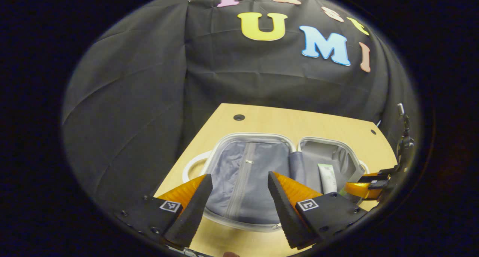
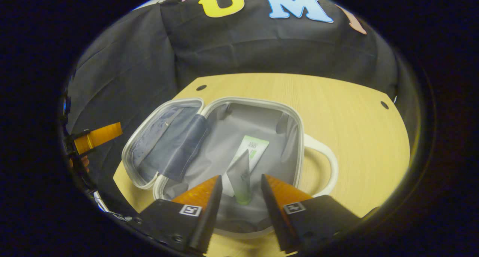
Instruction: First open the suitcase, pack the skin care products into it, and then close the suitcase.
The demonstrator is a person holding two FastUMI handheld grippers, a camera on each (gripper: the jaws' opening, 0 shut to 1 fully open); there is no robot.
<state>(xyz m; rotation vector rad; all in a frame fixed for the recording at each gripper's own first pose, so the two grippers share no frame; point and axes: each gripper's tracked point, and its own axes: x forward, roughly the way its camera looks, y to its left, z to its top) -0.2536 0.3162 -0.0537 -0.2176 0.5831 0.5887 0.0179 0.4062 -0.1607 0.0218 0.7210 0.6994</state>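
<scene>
The small white suitcase (image 2: pixel 299 137) lies open on the wooden table. Its grey-lined half (image 2: pixel 232 126) holds a white and green tube (image 2: pixel 252 146). A grey tube with a green cap (image 2: pixel 241 182) lies partly over that tube. My right gripper (image 2: pixel 241 178) hovers open just above the grey tube, with a gap on each side of it. The lid half (image 1: pixel 247 171) has a blue zipped lining, and my left gripper (image 1: pixel 239 176) stands open over its near edge, holding nothing. The white tube (image 1: pixel 327 176) also lies in the far half, beside the right gripper (image 1: pixel 368 186).
The suitcase's white handles stick out at both ends (image 2: pixel 327 167) (image 1: pixel 192 163). Bare table (image 2: pixel 355 111) stretches to the right of the case, with small holes near its corners. The black cloth wall (image 1: pixel 149 81) stands close behind the table. The left gripper (image 2: pixel 97 137) shows at the left edge.
</scene>
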